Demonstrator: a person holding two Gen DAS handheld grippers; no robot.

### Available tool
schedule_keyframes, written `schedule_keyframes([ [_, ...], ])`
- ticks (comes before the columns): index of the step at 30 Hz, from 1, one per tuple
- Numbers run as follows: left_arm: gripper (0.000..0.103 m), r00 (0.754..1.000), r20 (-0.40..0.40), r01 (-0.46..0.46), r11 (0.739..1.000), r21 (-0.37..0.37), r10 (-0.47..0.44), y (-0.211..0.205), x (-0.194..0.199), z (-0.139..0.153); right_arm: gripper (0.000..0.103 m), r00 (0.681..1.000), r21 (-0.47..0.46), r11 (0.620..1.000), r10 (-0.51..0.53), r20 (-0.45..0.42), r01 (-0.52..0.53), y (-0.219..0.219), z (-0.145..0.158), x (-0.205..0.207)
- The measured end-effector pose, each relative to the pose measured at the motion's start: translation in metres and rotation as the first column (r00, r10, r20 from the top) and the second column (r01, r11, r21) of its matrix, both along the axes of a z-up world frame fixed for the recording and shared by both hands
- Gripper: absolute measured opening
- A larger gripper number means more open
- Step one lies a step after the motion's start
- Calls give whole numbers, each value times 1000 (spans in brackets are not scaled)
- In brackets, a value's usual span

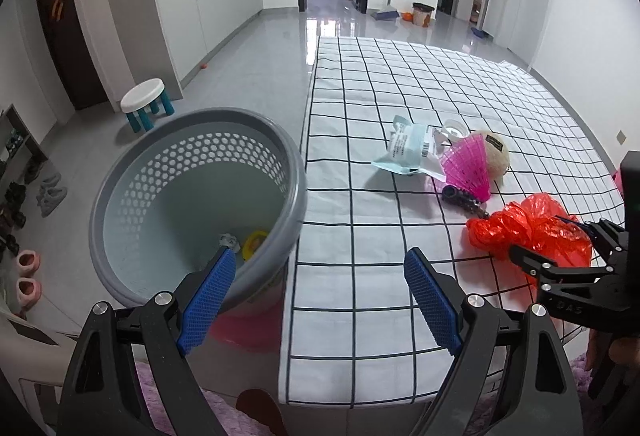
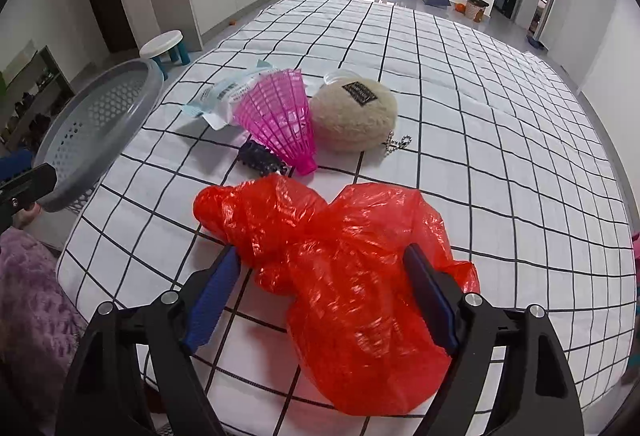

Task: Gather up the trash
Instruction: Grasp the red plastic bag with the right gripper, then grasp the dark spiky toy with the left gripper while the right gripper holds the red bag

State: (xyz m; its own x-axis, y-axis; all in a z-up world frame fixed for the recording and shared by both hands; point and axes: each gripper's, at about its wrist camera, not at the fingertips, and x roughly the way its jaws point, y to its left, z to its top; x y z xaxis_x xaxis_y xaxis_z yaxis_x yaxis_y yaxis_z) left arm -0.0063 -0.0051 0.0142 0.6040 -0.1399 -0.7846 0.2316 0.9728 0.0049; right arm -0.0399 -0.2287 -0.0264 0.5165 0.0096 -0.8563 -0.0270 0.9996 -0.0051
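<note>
red plastic bag [image 2: 340, 276] lay crumpled on checked cloth [image 2: 500, 156], straddled by right gripper [image 2: 324, 300], jaws wide, apparently not yet clamped. left gripper [image 1: 320, 300] wide open, empty, beside grey basket [image 1: 160, 132], seemingly parked to receive trash.

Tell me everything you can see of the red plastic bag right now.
The red plastic bag is thin, glossy, translucent film, crumpled into a loose, lumpy heap with a twisted knob at its left end. It lies on the checked cloth near the front edge, just in front of the pink shuttlecock and a dark beaded item. The right gripper straddles it, blue pads at either side; whether they press it yet is unclear. It looks empty.
</note>
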Motion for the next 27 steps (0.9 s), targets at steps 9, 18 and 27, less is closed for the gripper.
schedule_keyframes([
  [9, 84, 1000, -22, -4, 1000, -7, 4, -15, 3, -8, 36, 1000, 40, 999, 10, 7, -10, -2, -1, -2],
  [18, 84, 999, -30, 17, 1000, 2, -17, -41, 6, -15, 28, 992, 185, 977, -114, 57, 102, -36, 18, -20],
  [27, 85, 995, -44, 85, 996, 13, -84, -89, 19, -29, 28, 968, 276, 941, -231, 96, 197, -77, 33, -32],
])
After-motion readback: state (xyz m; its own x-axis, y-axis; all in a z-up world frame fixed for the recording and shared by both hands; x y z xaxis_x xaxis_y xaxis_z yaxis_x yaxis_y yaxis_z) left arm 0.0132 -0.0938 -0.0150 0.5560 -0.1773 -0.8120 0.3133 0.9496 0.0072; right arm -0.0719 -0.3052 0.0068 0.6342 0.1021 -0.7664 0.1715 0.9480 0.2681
